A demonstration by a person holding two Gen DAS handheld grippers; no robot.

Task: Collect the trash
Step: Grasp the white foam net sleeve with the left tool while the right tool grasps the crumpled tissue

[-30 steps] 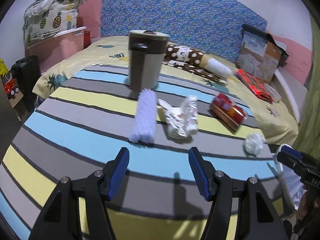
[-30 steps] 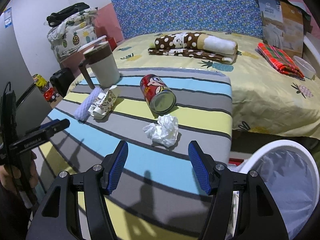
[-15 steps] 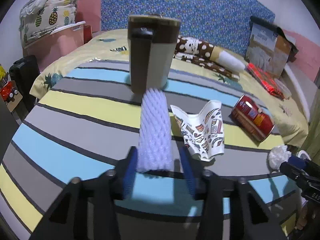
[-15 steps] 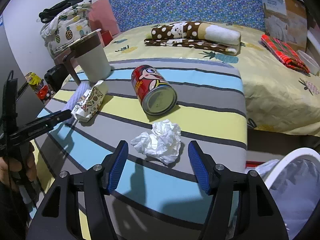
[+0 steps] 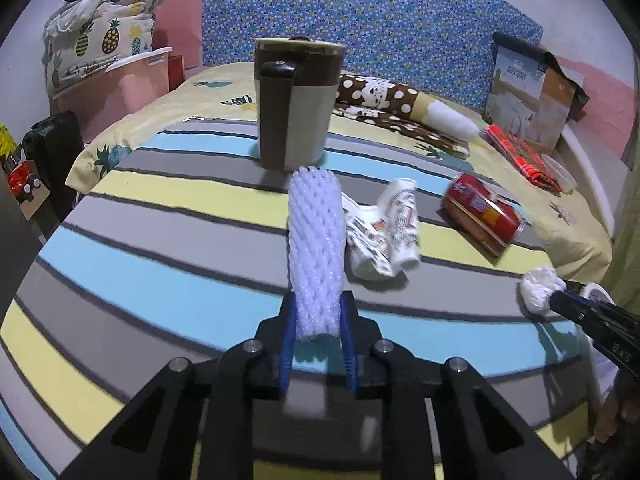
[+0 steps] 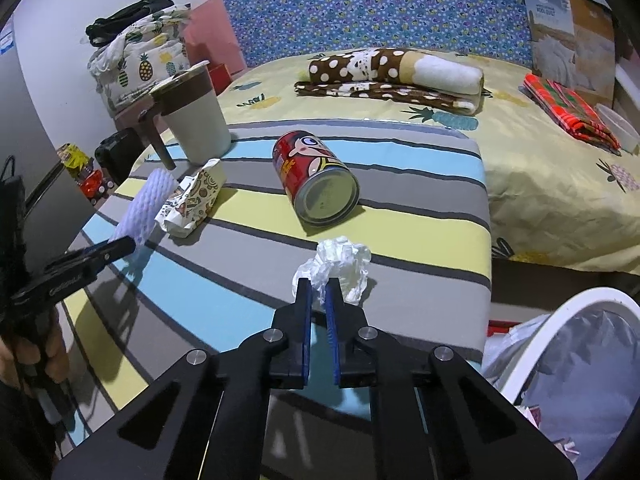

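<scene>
While each tool (image 5: 318, 320) pinches, foam sleeve (image 5: 316, 248) projects forward.

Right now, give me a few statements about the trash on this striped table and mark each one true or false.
1. The left gripper is shut on the white foam net sleeve. True.
2. The right gripper is shut on the red can. False: it pinches the crumpled tissue.
3. The red can lies on its side. True.
4. The crumpled paper cup is already in the white bin. False: it lies on the table beside the sleeve.
5. The lidded mug stands upright. True.
</scene>
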